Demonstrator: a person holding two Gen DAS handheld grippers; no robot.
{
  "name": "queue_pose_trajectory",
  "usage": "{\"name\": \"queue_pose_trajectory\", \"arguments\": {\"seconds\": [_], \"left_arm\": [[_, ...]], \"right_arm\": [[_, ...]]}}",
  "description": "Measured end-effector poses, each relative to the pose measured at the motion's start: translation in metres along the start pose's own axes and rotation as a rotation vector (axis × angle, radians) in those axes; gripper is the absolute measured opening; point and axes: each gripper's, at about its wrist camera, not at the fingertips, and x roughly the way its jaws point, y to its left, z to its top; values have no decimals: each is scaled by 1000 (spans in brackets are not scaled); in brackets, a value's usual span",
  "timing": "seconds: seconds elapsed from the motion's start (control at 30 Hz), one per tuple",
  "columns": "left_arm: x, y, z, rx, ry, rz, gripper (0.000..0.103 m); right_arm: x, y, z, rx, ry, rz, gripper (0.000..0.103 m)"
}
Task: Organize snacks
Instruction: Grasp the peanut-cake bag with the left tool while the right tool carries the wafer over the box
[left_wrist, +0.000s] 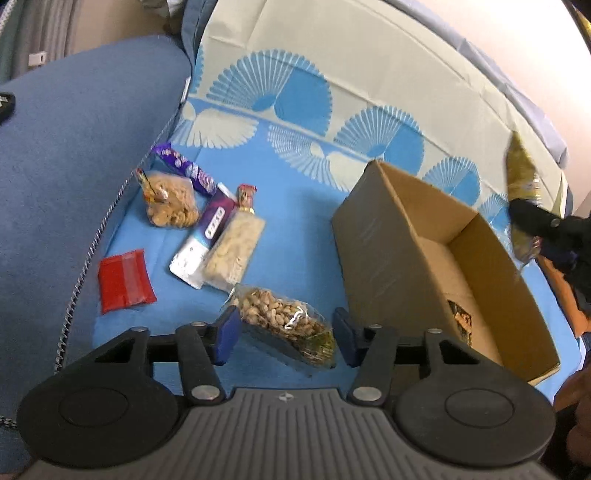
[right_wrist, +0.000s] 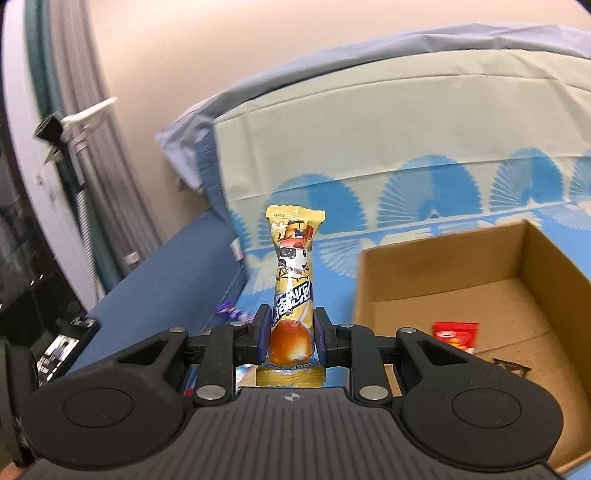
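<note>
The yellow snack packet (right_wrist: 293, 291) is standing upright, clenched between the right gripper (right_wrist: 291, 334) fingers, just left of the cardboard box (right_wrist: 461, 258). The clear bag of nuts (left_wrist: 284, 319) is lying on the blue patterned bed cover (left_wrist: 295, 206) between the left gripper (left_wrist: 284, 334) fingers; whether they are pressing it I cannot tell.

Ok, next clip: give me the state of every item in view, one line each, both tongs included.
Left tongs: open, astride the peanut bag, pads not pressing.
Peanut bag: lying on the mat, sealed.
Right tongs: shut on the yellow snack pack.
Yellow snack pack: held upright, sealed.
Cardboard box: open-topped, mostly bare inside.
Red packet: inside the box.
Red pouch: flat on the mat.
</note>
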Motion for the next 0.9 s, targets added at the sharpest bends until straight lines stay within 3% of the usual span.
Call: {"name": "queue_pose_trajectory", "arguments": {"seconds": [0.03, 0.1, 0.2, 0.33, 0.43, 0.6, 0.83, 0.9], "left_arm": [[1, 2, 0, -17, -1, -8, 38], [0, 2, 2, -44, -16, -25, 30], [6, -7, 8, -6, 10, 32, 31], [19, -6, 6, 9, 53, 32, 38], [32, -3, -6, 34, 109, 123, 38], [36, 27, -29, -63, 151, 160, 39], [25, 55, -29, -156, 122, 218, 62], [24, 57, -27, -162, 121, 235, 81]], "right_arm": [[-1, -7, 1, 20, -3, -15, 25], [-1, -19, 3, 53, -9, -36, 25], [-2, -35, 6, 99, -20, -69, 25], [-1, -46, 5, 135, -20, -89, 25], [1, -45, 3, 136, -18, -87, 25], [0, -41, 2, 122, -15, -83, 25], [3, -40, 4, 114, -8, -80, 25], [4, -39, 4, 108, -6, -76, 25]]}}
